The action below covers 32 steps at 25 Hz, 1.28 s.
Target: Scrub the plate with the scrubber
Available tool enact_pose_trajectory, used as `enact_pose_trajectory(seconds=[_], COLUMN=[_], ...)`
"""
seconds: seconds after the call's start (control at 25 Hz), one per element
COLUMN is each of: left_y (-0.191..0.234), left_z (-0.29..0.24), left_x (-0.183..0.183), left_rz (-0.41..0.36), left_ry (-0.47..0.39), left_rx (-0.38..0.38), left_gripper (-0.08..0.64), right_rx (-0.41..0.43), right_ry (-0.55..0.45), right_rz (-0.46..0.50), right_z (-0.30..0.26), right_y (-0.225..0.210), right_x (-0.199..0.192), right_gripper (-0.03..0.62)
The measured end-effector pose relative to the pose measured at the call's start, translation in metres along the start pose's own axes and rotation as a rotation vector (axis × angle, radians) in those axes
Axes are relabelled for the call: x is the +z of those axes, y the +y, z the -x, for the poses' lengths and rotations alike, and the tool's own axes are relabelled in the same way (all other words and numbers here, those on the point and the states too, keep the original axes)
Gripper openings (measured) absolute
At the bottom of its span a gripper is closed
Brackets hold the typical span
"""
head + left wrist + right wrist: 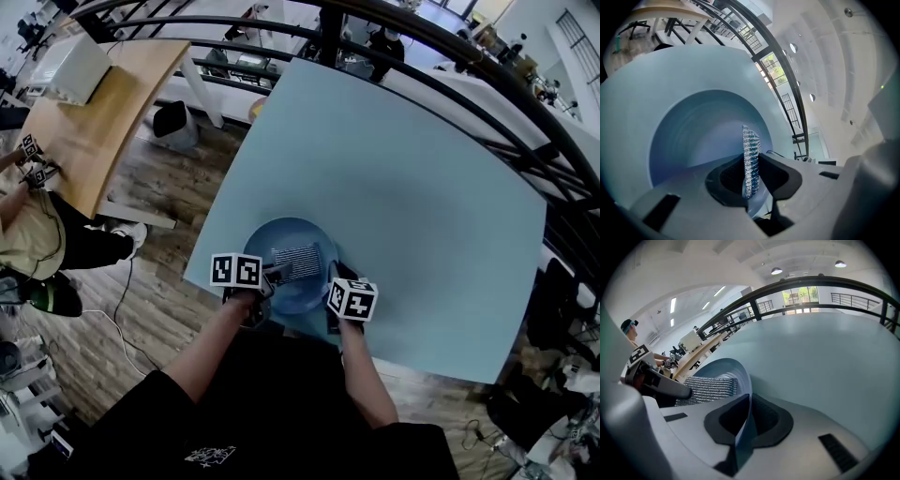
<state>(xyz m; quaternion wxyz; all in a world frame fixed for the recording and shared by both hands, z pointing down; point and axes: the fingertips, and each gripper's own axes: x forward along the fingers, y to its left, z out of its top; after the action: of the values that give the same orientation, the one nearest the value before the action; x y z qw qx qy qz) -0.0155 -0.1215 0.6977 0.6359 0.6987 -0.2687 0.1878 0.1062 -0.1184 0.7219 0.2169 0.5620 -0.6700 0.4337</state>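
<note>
A round, smooth blue plate (281, 234) with a shallow raised rim sits at the 6 o'clock edge of the matte pale-blue table (422, 216). On it lies the scrubber (296, 261), a flat rectangular pad of glittery silver mesh. The left gripper (270, 274), at the plate's 8 o'clock, has its jaws clenched on the pad's edge. The right gripper (334, 281), at 4 o'clock, pinches the plate's thin rim. A black curved railing (450, 56) runs behind the table. At 10 o'clock stands a wooden desk (103, 122), with a seated person (37, 234) at 9 o'clock on the plank floor (178, 187).
</note>
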Motion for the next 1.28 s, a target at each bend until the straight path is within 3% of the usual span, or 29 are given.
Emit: enact_pose_trajectory(seconds=[0.56,1.28], left_y=[0.019,0.054], left_z=[0.017,0.070], left_x=[0.038,0.028], left_rz=[-0.018,0.021], left_ry=[-0.041,-0.093], left_rx=[0.021,0.082], left_gripper=[0.083,0.084], right_rx=[-0.008,0.001], right_ry=[-0.002,0.010], right_rz=[-0.009,0.020], right_z=[-0.003,-0.002], right_y=[-0.003,-0.001], right_x=[0.002,0.002], right_gripper=[0.021,0.021])
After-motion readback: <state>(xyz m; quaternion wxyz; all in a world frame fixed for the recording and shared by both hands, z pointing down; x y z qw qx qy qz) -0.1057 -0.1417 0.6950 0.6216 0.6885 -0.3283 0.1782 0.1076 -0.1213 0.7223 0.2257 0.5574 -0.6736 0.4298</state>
